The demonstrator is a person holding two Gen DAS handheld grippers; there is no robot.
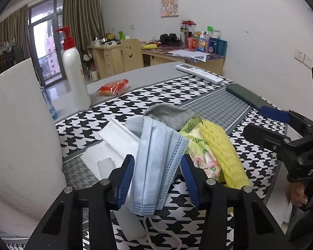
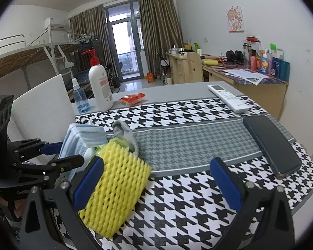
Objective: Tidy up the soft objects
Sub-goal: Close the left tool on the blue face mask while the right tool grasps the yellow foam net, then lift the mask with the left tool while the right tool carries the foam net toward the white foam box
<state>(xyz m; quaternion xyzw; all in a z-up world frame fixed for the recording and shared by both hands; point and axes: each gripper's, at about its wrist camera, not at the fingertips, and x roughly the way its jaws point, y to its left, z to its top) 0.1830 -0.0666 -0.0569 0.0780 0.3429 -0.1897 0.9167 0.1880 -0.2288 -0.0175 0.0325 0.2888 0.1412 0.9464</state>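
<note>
A light blue face mask (image 1: 156,156) stands on edge between the blue pads of my left gripper (image 1: 157,160), which press on both its sides. It leans on a pile: a grey fleece cloth (image 1: 169,114), a green printed packet (image 1: 198,143), a yellow foam net (image 1: 221,150) and white folded pieces (image 1: 114,143). In the right wrist view the mask (image 2: 81,137) sits bunched in the left gripper (image 2: 70,153). My right gripper (image 2: 156,187) stands wide open over the houndstooth mat (image 2: 177,208). The yellow foam net (image 2: 116,179) lies against its left pad, untouched by the right pad.
A white foam board (image 1: 20,125) stands at the left. Behind the pile are a white pump bottle (image 1: 76,73), a blue spray bottle (image 2: 80,98) and a red snack packet (image 1: 113,87). A white remote (image 2: 227,98) and a dark phone (image 2: 273,145) lie at the right.
</note>
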